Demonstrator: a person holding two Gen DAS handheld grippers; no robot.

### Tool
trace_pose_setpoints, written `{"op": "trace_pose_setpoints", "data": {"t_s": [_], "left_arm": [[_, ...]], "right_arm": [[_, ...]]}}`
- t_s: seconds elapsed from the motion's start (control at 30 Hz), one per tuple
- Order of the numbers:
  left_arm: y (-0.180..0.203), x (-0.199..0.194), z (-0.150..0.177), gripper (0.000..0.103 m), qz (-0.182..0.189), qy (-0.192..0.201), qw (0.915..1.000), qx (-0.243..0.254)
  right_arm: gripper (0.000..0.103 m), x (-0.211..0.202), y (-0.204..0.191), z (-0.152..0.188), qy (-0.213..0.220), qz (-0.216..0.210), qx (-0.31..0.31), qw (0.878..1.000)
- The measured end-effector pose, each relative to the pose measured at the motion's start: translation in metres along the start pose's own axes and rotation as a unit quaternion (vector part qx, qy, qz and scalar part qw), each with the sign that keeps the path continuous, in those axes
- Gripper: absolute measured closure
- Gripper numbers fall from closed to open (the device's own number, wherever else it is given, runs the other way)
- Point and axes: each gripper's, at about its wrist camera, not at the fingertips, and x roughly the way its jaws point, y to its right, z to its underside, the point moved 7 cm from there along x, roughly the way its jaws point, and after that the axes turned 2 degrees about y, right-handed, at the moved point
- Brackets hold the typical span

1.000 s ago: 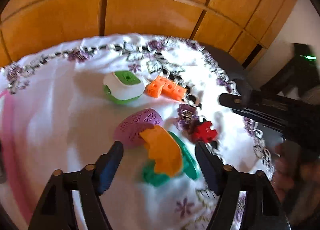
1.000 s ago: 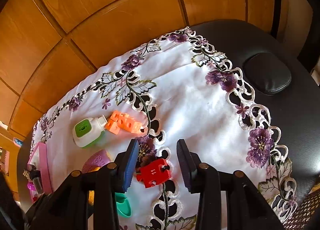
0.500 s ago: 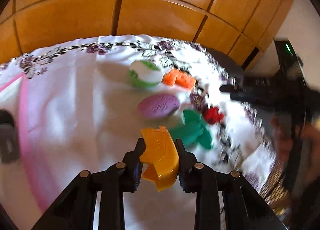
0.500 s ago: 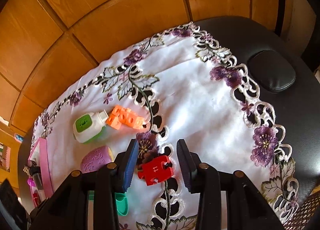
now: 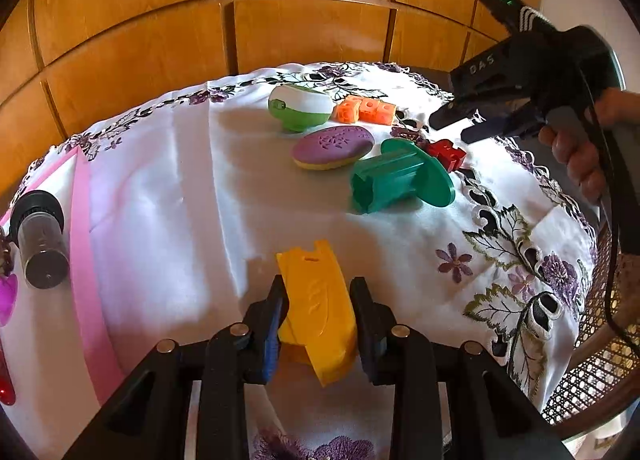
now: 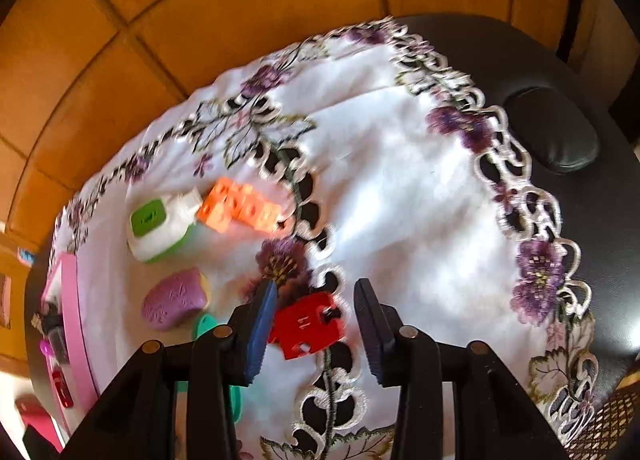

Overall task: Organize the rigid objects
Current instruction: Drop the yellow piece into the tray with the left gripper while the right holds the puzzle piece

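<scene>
Pink tray (image 5: 82, 244) with dark canister (image 5: 40, 238), magenta piece (image 5: 7, 298)

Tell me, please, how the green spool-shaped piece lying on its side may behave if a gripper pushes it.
The green spool piece looks like stiff moulded plastic, so it should not bend. Its wide round flange rests on the tablecloth, so it may roll in a curve. Its ribbed stem could give the pads some hold.

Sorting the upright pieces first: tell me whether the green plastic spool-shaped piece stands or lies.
Lying on its side. The green plastic spool-shaped piece rests lengthwise on the white embroidered tablecloth, its round flange on edge.
</scene>
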Motion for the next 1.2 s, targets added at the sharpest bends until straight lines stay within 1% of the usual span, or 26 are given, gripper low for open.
{"op": "trace_pose_setpoints", "data": {"t_s": [0.13, 0.2, 0.23, 0.5, 0.57, 0.63, 0.67, 0.8, 0.87, 0.93, 0.97, 1.07, 1.13, 1.2], "left_arm": [[0.000, -0.001, 0.001, 0.071, 0.003, 0.003, 1.0000, -0.005], [0.000, -0.001, 0.001, 0.071, 0.005, 0.004, 0.9999, -0.009], [-0.001, -0.001, 0.001, 0.071, 0.006, 0.005, 0.9999, -0.011], [-0.003, -0.001, 0.002, 0.071, 0.011, 0.011, 0.9997, -0.020], [-0.003, -0.001, 0.002, 0.071, 0.011, 0.011, 0.9997, -0.020], [-0.003, -0.001, 0.002, 0.071, 0.013, 0.012, 0.9996, -0.020], [-0.003, -0.001, 0.002, 0.071, 0.015, 0.011, 0.9996, -0.021], [-0.004, 0.000, 0.002, 0.072, 0.016, 0.011, 0.9996, -0.022], [-0.003, 0.000, 0.002, 0.072, 0.015, 0.010, 0.9996, -0.021], [-0.004, 0.000, 0.002, 0.072, 0.015, 0.009, 0.9996, -0.022], [-0.004, 0.000, 0.002, 0.072, 0.016, 0.009, 0.9996, -0.024], [-0.005, 0.000, 0.002, 0.072, 0.017, 0.006, 0.9995, -0.024], [-0.005, 0.000, 0.001, 0.072, 0.015, 0.006, 0.9996, -0.022], [-0.006, 0.000, 0.001, 0.072, 0.015, 0.005, 0.9997, -0.020]], "right_arm": [[0.056, 0.005, -0.009, 0.004, -0.006, 0.020, -0.034, 0.999], [0.050, 0.009, -0.010, 0.007, -0.013, 0.024, -0.040, 0.999], [0.050, 0.011, -0.010, 0.008, -0.016, 0.026, -0.044, 0.999], [0.051, 0.019, -0.017, 0.012, -0.023, 0.062, -0.092, 0.994], [0.056, 0.024, -0.015, 0.016, -0.030, 0.092, -0.110, 0.989], [0.056, 0.020, -0.007, 0.014, -0.027, 0.099, -0.094, 0.990], [0.056, 0.018, 0.001, 0.011, -0.025, 0.107, -0.077, 0.991], [0.056, 0.011, 0.034, 0.005, -0.017, 0.165, -0.033, 0.986], [0.056, 0.013, 0.037, 0.005, -0.020, 0.167, -0.035, 0.985], [0.056, 0.012, 0.036, 0.004, -0.017, 0.184, -0.051, 0.981], [0.056, 0.010, 0.037, 0.003, -0.012, 0.190, -0.050, 0.980], [0.055, 0.007, 0.047, 0.002, -0.008, 0.198, -0.022, 0.980], [0.055, 0.004, 0.053, 0.000, -0.002, 0.229, -0.016, 0.973], [0.055, 0.004, 0.056, 0.001, -0.003, 0.219, -0.004, 0.976]]}}
